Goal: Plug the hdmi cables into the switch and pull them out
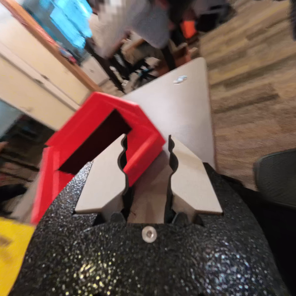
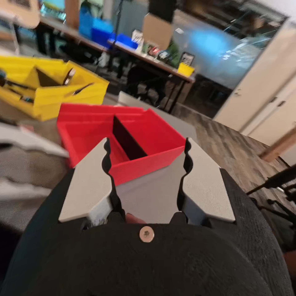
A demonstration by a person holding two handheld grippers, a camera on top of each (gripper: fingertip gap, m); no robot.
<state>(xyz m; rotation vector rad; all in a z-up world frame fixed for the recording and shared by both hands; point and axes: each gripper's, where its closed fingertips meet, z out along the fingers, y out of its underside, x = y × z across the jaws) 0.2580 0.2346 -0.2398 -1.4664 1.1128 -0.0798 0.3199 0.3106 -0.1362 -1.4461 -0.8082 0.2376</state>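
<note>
No HDMI cable or switch shows in either view. My left gripper (image 1: 147,139) is open and empty, held above a grey table (image 1: 184,112), with its left finger in front of a red bin (image 1: 141,126). My right gripper (image 2: 146,141) is open wide and empty, pointing at the same red bin (image 2: 144,165), which has a dark divider (image 2: 128,144) inside and looks empty. Both views are blurred by motion.
A yellow bin (image 2: 52,96) holding tools stands behind and left of the red bin; a yellow corner (image 1: 12,249) shows at the lower left of the left wrist view. The grey table's (image 2: 147,200) far edge drops to a wooden floor (image 1: 249,80). A person and cluttered tables (image 2: 144,60) are behind.
</note>
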